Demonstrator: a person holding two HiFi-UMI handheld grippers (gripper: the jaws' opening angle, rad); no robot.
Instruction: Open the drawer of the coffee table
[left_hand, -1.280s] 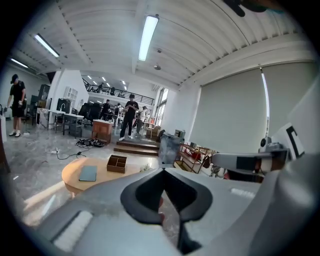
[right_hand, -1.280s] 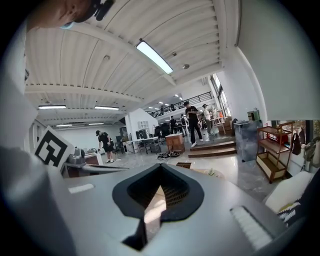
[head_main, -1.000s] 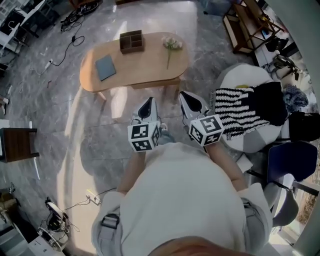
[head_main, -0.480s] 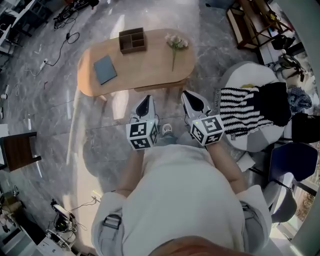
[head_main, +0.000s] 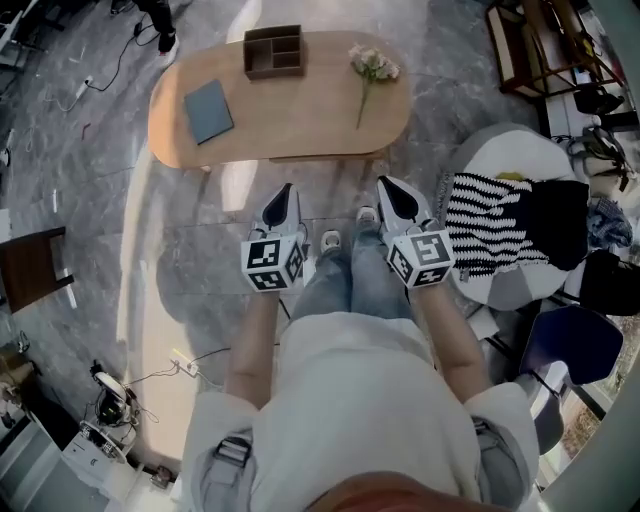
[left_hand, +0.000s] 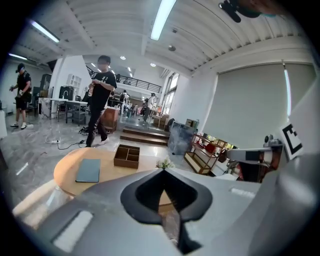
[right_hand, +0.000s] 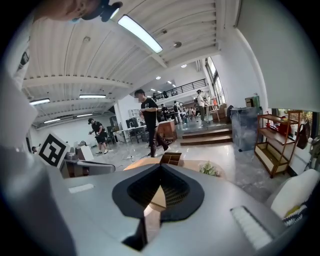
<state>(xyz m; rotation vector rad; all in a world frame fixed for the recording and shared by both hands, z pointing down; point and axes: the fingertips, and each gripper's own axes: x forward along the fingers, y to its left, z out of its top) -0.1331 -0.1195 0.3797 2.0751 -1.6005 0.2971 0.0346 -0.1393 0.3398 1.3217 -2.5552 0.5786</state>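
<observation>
Wood table (head_main: 300, 120) is lying at 12 o'clock, well apart from both tools. The left tool (head_main: 282, 192) and right tool (head_main: 388, 186) are hanging closed and empty. The drawer (head_main: 318, 158), seemingly the block under the near edge, is probably rigid and light-sliding; hooking its front lip looks best.

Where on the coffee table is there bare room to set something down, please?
The table is bare in the middle, between the pad and the flowers, in front of the organizer. Its right end past the flowers is also free. The far edge is busiest.
</observation>
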